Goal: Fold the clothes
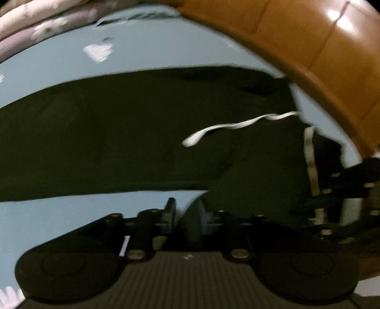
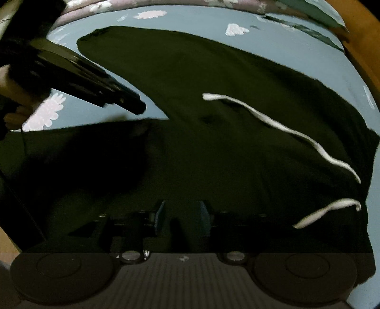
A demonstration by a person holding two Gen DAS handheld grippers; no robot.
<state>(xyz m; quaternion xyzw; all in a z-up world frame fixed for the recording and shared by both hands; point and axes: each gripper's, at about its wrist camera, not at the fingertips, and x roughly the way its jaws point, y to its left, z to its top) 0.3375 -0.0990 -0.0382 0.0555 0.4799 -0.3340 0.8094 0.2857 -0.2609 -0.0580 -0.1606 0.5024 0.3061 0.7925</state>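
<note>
Dark garment spread on blue cloud-print bedsheet beside wooden bedframe.

Left black plastic two-finger tool: showing a ribbed grey centre plate, two round black housings either side, two silver screw heads on the finger links, bluish pads on the fingers. Right black plastic two-finger tool: same build, showing blue pads and matching silver screws. In the right wrist view the left one is appearing as a long black body, hand behind it blurred.
</note>
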